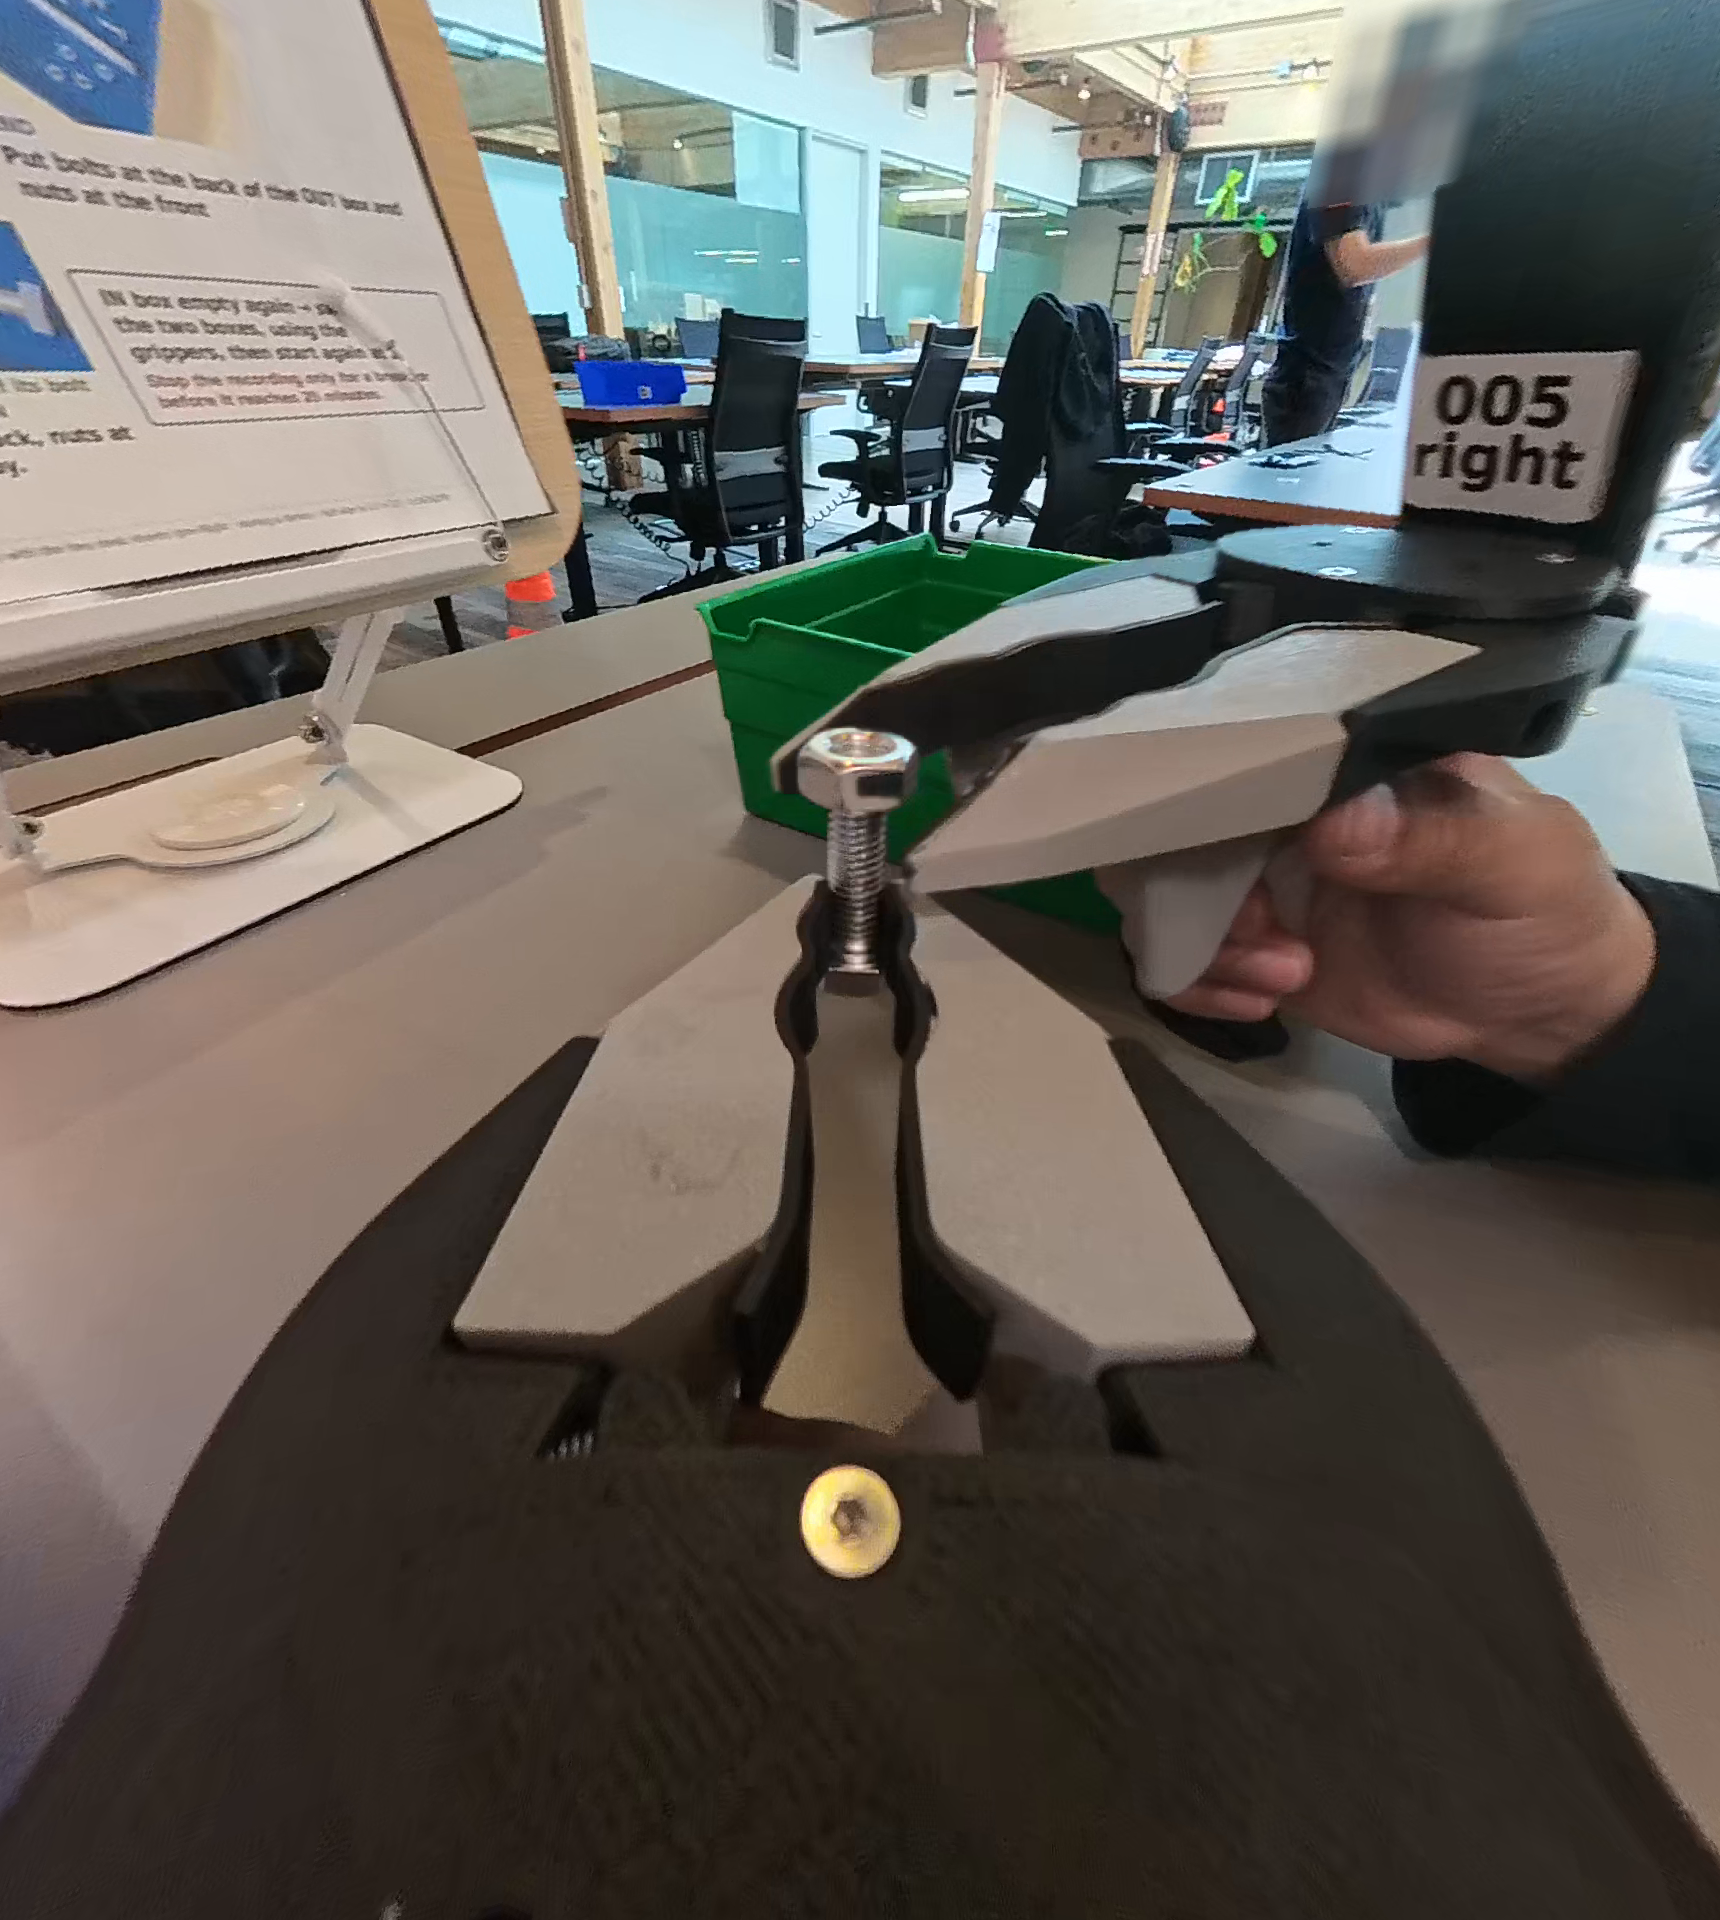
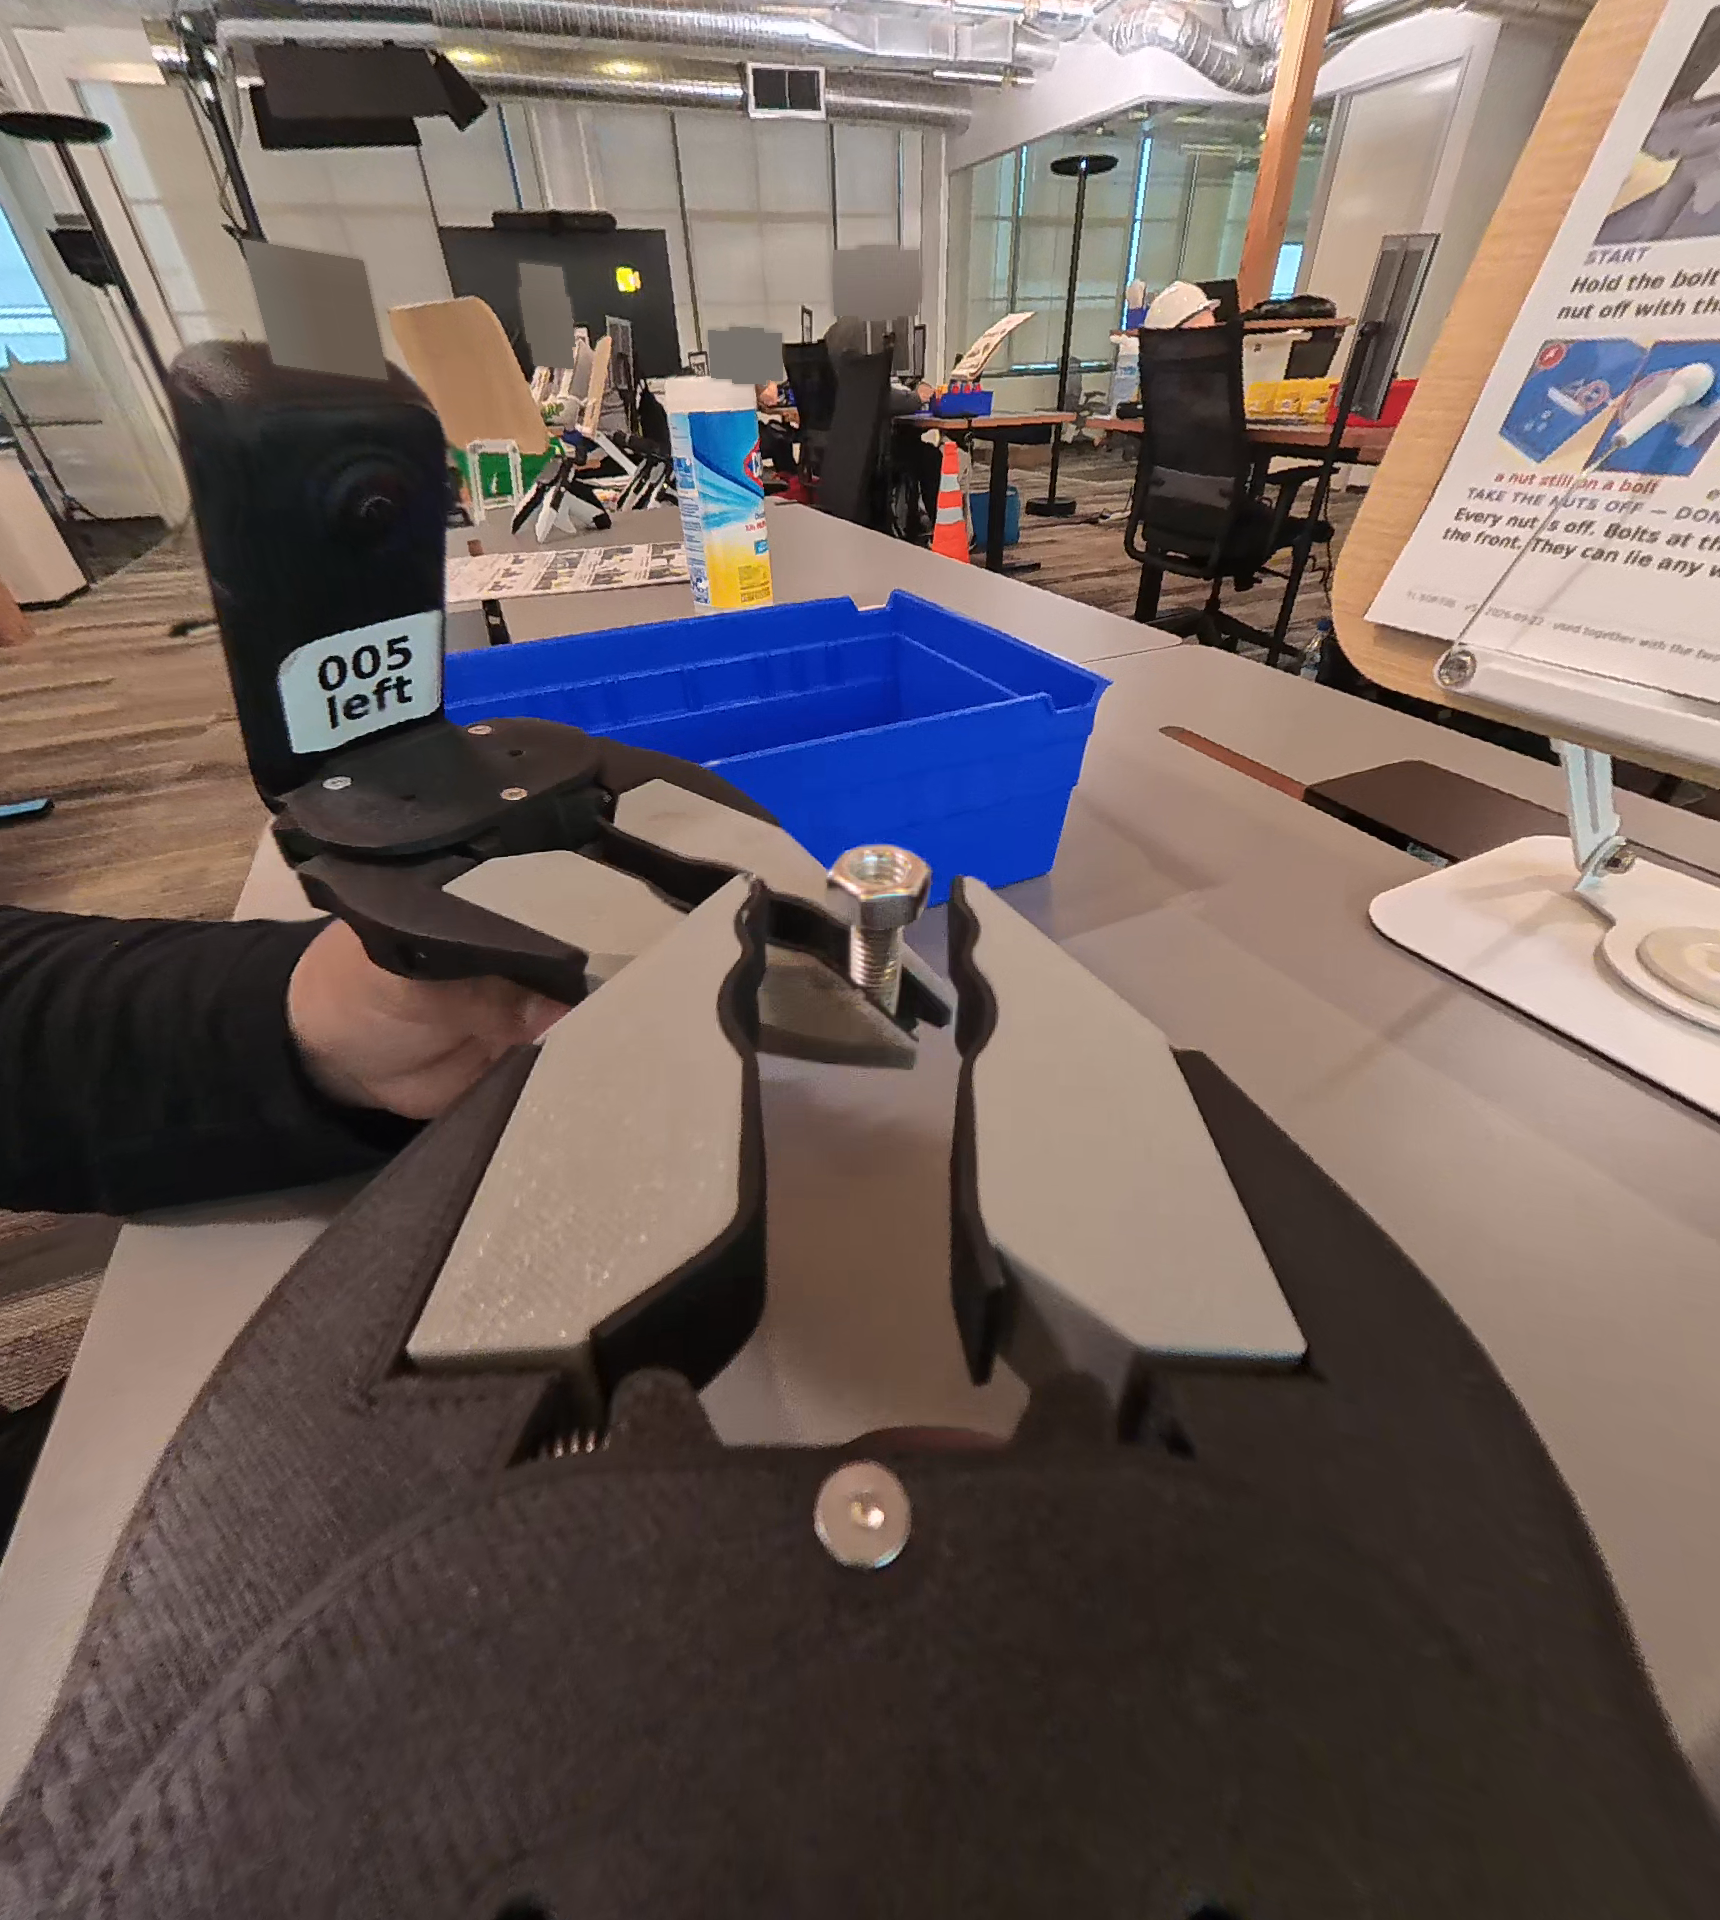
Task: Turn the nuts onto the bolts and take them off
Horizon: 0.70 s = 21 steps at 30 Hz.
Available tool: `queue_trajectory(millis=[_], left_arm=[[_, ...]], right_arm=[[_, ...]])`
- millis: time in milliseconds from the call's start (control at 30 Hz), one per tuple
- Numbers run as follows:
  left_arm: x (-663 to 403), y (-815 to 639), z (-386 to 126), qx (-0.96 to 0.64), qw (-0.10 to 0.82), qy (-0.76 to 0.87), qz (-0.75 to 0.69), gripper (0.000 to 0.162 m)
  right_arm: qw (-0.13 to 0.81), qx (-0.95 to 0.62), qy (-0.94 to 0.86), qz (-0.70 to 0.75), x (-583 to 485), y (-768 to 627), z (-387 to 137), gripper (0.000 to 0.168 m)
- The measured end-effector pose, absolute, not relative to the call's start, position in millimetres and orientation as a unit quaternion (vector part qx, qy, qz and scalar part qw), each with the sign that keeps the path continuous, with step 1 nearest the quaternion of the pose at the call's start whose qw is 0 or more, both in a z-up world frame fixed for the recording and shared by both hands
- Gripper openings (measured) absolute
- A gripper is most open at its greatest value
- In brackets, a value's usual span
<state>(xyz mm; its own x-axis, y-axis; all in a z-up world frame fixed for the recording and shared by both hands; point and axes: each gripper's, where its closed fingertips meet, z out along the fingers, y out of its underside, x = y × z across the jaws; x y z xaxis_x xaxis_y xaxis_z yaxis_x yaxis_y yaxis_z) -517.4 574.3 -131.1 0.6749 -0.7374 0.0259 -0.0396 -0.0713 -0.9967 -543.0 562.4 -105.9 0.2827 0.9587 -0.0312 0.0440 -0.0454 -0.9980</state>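
We have the bolt (image 1: 854,902) upright in the left gripper (image 1: 856,940), its jaws closed on the lower end, head hidden between the fingertips, thread pointing up. The nut (image 1: 856,767) sits at the very top of the thread, above the table (image 1: 212,1143) and in front of the green bin (image 1: 794,665).

Our right gripper (image 2: 851,940) is open around the nut: in the right wrist view a clear gap shows on both sides, so it grips nothing. From the left view its fingers (image 1: 939,681) reach the nut from the side and may just touch it; we cannot tell.

Both parts are small, rigid, bright steel, light but smooth, so we judge them slippery against the pads. The nut wants to be taken across two opposite flats, squarely, not on corners, or it will skid round. It looks engaged by only a few threads, so it could tip or drop off if nudged. The bolt is best held low, as now, leaving the thread free. The blue bin (image 2: 939,748) stands behind.
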Motion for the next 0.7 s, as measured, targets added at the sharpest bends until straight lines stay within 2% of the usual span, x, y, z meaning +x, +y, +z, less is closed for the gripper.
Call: queue_trajectory(millis=[233, 433, 700], left_arm=[[-515, 573, -134, -0.677, 0.614, 0.294, -0.280, 0.006], [-500, 562, -134, -0.665, 0.606, 0.321, -0.295, 0.006], [-504, 566, -136, -0.672, 0.601, 0.311, -0.302, 0.006]], right_arm=[[0.545, -0.589, -0.435, 0.409, -546, 561, -108, 0.030], [0.539, -0.588, -0.434, 0.419, -548, 559, -109, 0.015], [0.542, -0.579, -0.429, 0.433, -543, 558, -99, 0.014]])
